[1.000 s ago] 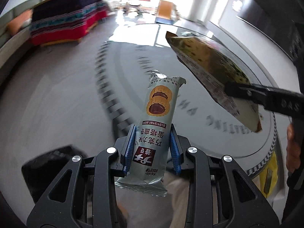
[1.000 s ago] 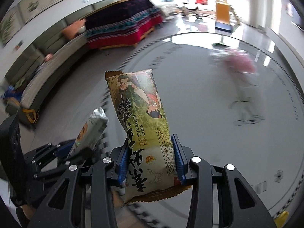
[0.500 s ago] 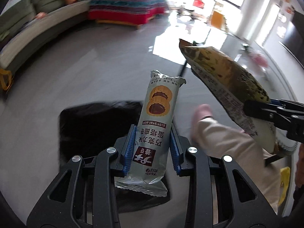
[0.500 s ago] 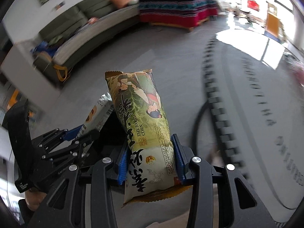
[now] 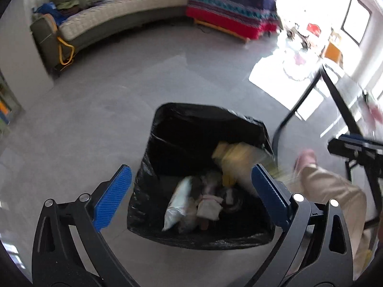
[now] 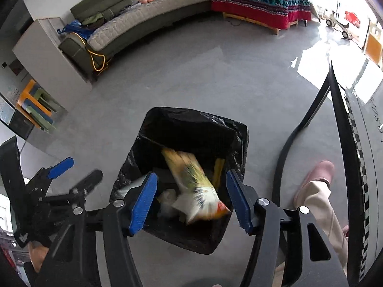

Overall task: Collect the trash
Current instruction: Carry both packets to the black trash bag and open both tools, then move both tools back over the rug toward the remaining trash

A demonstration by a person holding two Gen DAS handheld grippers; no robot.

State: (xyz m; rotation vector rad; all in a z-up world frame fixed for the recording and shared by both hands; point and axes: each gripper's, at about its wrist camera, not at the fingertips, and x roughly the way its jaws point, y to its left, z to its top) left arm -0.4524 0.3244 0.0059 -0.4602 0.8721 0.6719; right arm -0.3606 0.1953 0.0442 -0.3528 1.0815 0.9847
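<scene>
**Change since a moment ago.** Half a second back each gripper was clamped on a snack packet; both packets have since been let go over the bin. For the task, this load of trash appears delivered, and both tools are free for whatever litter remains.

**Left gripper** (image 5: 191, 196). Fingers spread wide, nothing between the blue pads (image 5: 112, 197). It hangs above the bin, tilted down so its camera looks into the opening. Seen from the right wrist view it sits at the far left, beside the bin and not over its middle, one blue pad raised.

**Pale biscuit packet** (image 5: 178, 203). Lies in the bin among other crumpled wrappers, resting on the heap, toward the left of the pile. Judged to be the packet the left gripper had carried; the print is too blurred to confirm.

**Trash bin with black liner** (image 6: 191, 124). Stands on the grey floor, liner folded over the rim, partly filled.

**Yellow-green corn snack bag** (image 6: 194, 186). Motion-blurred and slanted, inside the mouth of the bin; apparently mid-fall or only just landed. Touching no finger.

**Right gripper** (image 6: 191, 201). Fingers apart, released, empty; poised directly above the bin and pointing steeply down.

**Person's leg and pink slipper** (image 6: 316, 179). On the floor just right of the bin, beside the dark table leg (image 6: 299, 129).
</scene>
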